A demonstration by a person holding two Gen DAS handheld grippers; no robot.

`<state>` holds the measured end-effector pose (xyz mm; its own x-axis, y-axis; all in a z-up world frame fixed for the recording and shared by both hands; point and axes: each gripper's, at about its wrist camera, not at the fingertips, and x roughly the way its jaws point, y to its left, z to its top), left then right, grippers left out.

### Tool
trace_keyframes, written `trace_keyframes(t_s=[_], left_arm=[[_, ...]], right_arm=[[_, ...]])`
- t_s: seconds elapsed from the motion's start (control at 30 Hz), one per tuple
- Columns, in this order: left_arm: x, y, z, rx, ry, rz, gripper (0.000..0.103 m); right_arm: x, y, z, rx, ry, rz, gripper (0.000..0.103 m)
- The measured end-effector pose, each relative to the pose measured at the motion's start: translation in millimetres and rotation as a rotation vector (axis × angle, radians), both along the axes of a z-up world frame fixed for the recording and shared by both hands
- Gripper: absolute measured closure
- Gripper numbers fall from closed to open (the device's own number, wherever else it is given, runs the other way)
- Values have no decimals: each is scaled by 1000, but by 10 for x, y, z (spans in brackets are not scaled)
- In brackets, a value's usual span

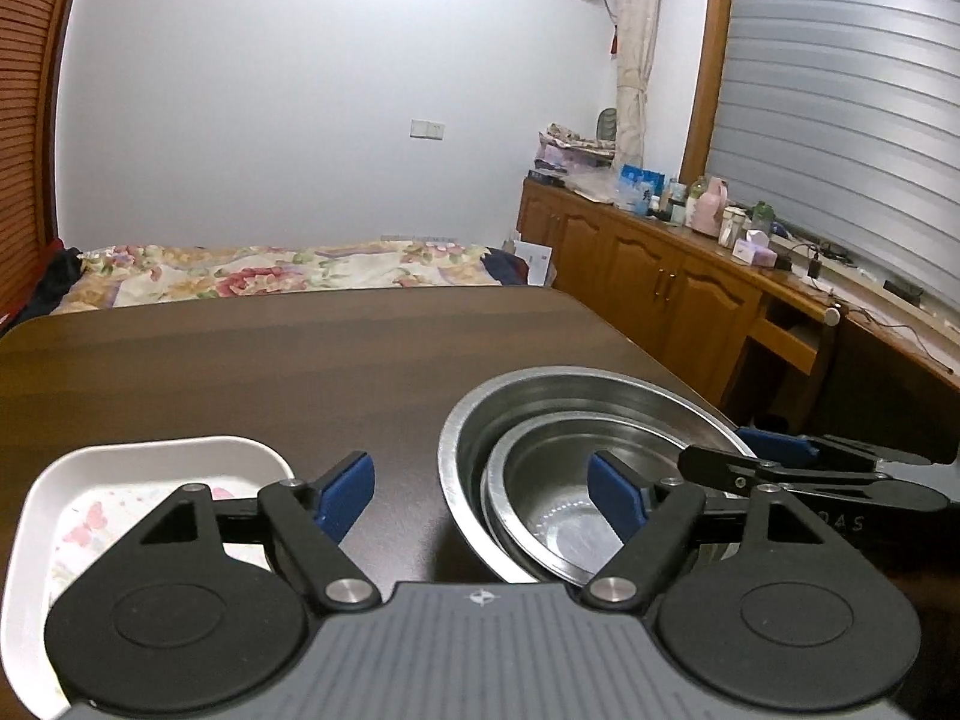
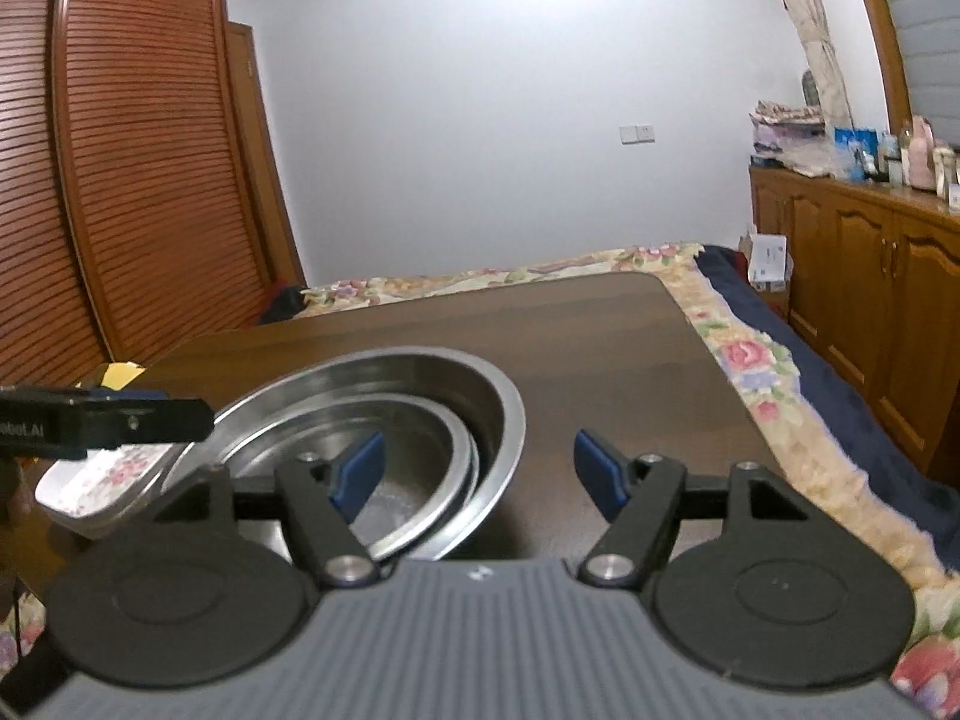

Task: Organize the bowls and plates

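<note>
Left wrist view: left gripper (image 1: 481, 501) gaping, gripping nothing.
Right gripper (image 2: 479, 473): likewise spread, carrying nothing.
Bowls: small bowl (image 1: 555, 516) sitting nested in big bowl (image 1: 480, 420), on table (image 1: 240, 360).
Plate (image 1: 36, 516): lying just beside bowls, alone.
Progress: bowls looking stacked; plate possibly awaiting placing.

table (image 1: 270, 348): dark wood | on it: steel bowl (image 1: 522, 408), white plate (image 1: 150, 456), apparently flat
</note>
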<state>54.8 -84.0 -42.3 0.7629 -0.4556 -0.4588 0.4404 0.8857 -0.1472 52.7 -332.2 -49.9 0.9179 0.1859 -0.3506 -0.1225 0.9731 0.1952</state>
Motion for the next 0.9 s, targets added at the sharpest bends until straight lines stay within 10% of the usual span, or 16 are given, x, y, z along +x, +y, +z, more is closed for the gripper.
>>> trace_keyframes(t_s=[0.33,0.9], left_arm=[[-15,-33,-83,-3,28,-26,48],[-32,-53,-125,15,39,-24,62]], right_arm=[[31,31,-18,21,1,-3,33],[59,63,-93,56,21,-4,40]])
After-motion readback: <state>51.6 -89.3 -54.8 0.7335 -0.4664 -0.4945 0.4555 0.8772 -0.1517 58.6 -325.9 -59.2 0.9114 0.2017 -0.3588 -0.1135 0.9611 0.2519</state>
